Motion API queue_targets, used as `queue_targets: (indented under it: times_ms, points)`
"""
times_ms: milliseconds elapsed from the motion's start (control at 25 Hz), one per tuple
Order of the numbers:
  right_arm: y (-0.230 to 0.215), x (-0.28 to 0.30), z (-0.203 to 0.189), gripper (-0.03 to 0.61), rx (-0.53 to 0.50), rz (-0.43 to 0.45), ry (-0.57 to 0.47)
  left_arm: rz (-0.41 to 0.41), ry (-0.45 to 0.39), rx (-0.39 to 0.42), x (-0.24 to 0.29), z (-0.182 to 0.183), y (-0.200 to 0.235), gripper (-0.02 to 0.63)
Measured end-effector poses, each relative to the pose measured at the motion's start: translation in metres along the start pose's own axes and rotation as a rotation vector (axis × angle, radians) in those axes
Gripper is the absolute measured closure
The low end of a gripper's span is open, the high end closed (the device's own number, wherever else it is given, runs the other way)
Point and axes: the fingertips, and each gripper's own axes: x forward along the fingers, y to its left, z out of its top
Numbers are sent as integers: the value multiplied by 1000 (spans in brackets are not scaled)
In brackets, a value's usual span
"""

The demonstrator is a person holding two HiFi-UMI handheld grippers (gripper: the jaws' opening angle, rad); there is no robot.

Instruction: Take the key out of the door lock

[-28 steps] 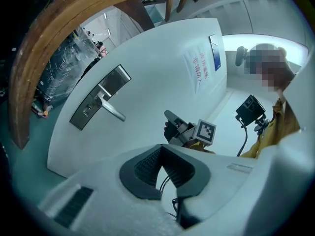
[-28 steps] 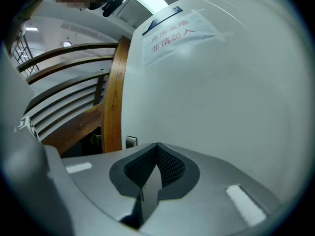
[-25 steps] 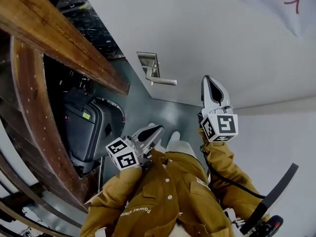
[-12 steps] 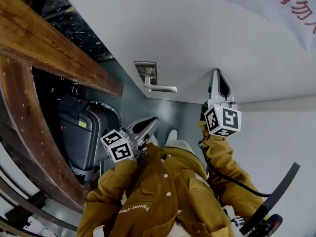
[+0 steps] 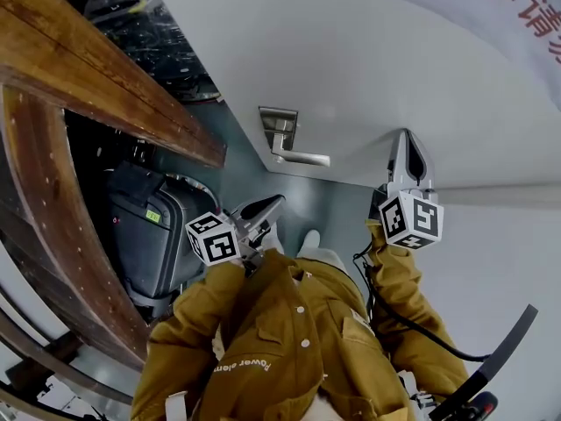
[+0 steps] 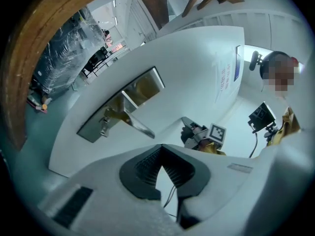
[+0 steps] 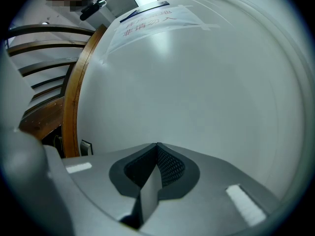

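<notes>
The door [image 5: 368, 68] fills the upper right of the head view, and its lock plate [image 5: 279, 121] with the lever handle [image 5: 302, 156] is seen near the middle of the frame, beside the wooden beam [image 5: 105, 77] at the upper left.

The key [image 6: 104, 124] is best seen in the left gripper view, at the left of centre. A small metal piece stands out of the plate just below the handle, and it is judged to be the key, not yet taken out. In the head view it cannot be made out clearly.

The left gripper [image 5: 277, 202] is held low, at the centre of the head view, with its tips pointed up towards the lock but well apart from it. Its jaws are pressed together and nothing is between them. It is probably aimed this way so that the lock can be approached in a straight line.

The right gripper [image 5: 408, 137] is raised at the right of the head view, near the bare door surface and to the side of the handle. Its jaws are also closed on nothing. In its own view only the white door and a paper notice [image 7: 152, 26] at the top are faced, so it is judged to be kept out of the way.

The task is judged to be at its start. The jaws of one gripper must be opened before the key can be gripped.
</notes>
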Motion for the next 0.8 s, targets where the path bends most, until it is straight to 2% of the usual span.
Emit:
queue_targets:
  times_ms: [120,240,320,360,400,520,800]
  points:
    - [0,1,0,572,0,5,7,25,12,-45,-4,9,39,614]
    - [-1,0,1,572,4,13,15,-2,70,-165,-3,17,82,614]
    - [-1,0,1,572,-6,19,25,-56,123,-282,2,21,100,614]
    - [0,0,1,572,-11,22,30,-99,150,-343,6,22,106,544]
    - [0,0,1,572,-14,24,35,-144,178,-380,10,25,110,428]
    - [0,0,1,572,-21,25,46,-238,254,-380,23,32,116,439]
    - [1,1,1,572,-17,22,64,-390,358,-428,46,32,119,462]
